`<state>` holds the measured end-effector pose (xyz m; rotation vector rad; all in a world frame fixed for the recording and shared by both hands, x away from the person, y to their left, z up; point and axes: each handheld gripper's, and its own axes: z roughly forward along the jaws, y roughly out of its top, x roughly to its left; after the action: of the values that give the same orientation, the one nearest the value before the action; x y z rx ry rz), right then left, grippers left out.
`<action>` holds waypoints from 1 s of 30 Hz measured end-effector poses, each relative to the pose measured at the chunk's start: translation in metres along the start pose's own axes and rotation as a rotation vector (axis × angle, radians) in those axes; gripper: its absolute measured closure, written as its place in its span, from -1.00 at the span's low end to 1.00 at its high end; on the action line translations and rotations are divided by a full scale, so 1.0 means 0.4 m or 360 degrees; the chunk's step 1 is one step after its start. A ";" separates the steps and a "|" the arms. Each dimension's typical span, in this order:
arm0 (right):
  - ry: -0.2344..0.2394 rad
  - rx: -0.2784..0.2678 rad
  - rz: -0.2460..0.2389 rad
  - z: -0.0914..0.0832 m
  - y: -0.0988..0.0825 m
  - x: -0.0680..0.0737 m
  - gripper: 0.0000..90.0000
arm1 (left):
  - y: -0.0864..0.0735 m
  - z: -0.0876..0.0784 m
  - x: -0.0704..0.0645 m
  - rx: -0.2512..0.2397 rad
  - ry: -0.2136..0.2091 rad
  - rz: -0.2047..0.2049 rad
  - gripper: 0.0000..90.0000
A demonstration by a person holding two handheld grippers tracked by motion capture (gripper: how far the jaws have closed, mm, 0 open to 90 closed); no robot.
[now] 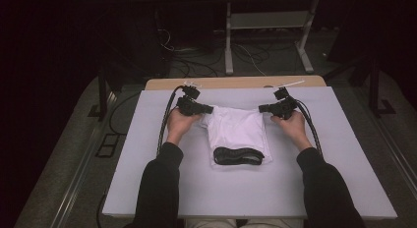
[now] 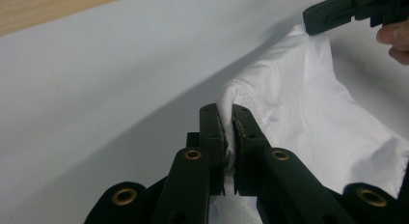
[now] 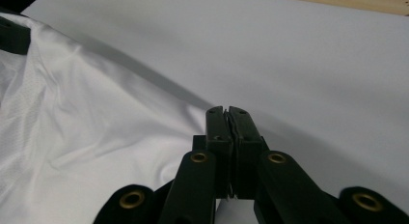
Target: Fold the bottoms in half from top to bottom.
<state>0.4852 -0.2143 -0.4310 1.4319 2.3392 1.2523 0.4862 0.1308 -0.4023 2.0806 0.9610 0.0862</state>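
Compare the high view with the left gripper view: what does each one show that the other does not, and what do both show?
High view alone: the black band lying across the near end of the white garment, both of the person's sleeves, the floor cables and the metal stand behind the table.

Left gripper view alone: the left gripper shut on a stitched hem of the garment, cloth pinched between its jaws.

Both: the white garment, the grey table cover, the wooden table edge and the right gripper at the garment's other far corner.

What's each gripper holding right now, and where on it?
Both hold the white garment: the left gripper pinches its stitched hem at one far corner, the right gripper the other far corner.
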 end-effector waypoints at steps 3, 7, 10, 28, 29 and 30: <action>-0.0020 -0.0014 0.0009 0.006 0.009 -0.002 0.93 | 0.006 0.006 0.003 -0.0032 0.0020 -0.0013 0.86; -0.0052 -0.0012 0.0021 0.010 0.021 -0.009 0.93 | 0.013 0.017 0.009 -0.0055 0.0027 -0.0039 0.85; -0.0059 0.0006 0.0018 0.016 0.029 -0.015 0.93 | 0.017 0.024 0.011 -0.0053 0.0044 -0.0036 0.85; 0.0021 -0.0078 -0.0093 -0.023 0.006 -0.003 -0.01 | -0.029 0.008 0.018 -0.0109 -0.0010 -0.0103 -0.53; 0.0025 -0.0084 -0.0101 -0.027 0.003 0.000 -0.02 | -0.029 0.004 0.014 -0.0109 -0.0008 -0.0098 -0.61; 0.0028 -0.0097 -0.0120 -0.030 -0.001 0.003 -0.08 | -0.030 0.001 0.011 -0.0116 -0.0012 -0.0095 -0.69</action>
<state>0.4783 -0.2206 -0.4232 1.3069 2.3220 1.3094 0.4821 0.1381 -0.4122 1.9832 1.0003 0.0814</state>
